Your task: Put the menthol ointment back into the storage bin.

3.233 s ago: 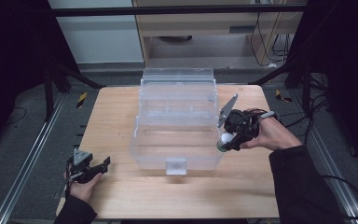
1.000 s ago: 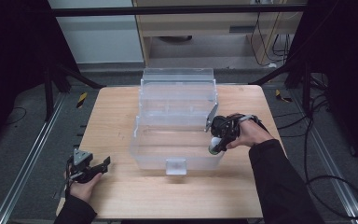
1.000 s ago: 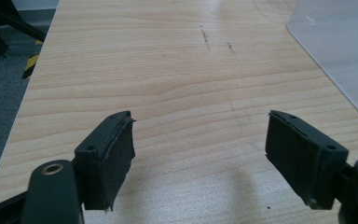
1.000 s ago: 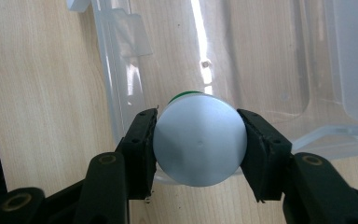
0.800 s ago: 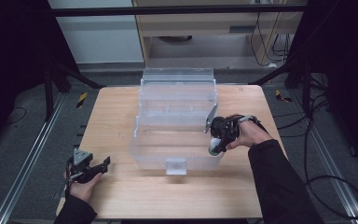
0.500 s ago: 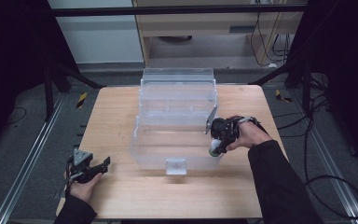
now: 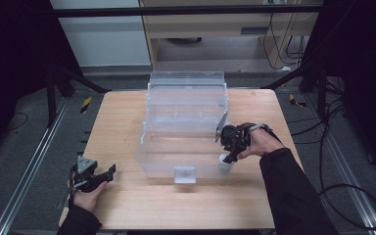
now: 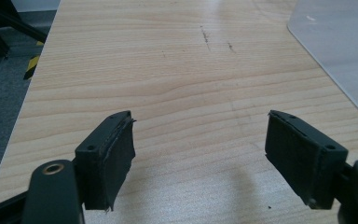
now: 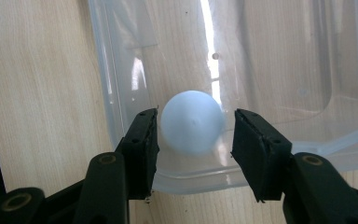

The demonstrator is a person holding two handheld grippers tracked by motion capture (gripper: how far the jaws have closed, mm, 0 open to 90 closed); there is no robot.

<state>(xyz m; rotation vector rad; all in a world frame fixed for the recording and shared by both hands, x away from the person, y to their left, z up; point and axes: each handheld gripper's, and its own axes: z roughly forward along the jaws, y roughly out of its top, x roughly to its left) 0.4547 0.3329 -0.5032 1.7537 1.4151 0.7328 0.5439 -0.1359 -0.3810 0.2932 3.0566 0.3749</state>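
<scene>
A pale ball (image 9: 192, 122) lies inside the clear plastic box (image 9: 103, 79), in a corner by its rim. My right gripper (image 9: 196, 117) straddles it, open, with a narrow gap between each pad and the ball. From above, the ball (image 7: 223, 162) sits at the front right corner of the box (image 7: 149, 147), under the right gripper (image 7: 227, 154). My left gripper (image 7: 104, 174) rests near the table's front left corner. In the left gripper view it (image 8: 200, 120) is open wide over bare wood.
The box's lid (image 7: 186, 81) stands open at the back. A corner of clear plastic (image 8: 340, 51) lies to the right in the left gripper view. The wooden table (image 7: 117, 117) ends close to the left hand; cables (image 7: 333, 117) lie on the floor at right.
My right gripper carried the ball from beside the box in to its front right corner and lowered it. The jaws now stand apart from the ball. The left gripper stayed still.
</scene>
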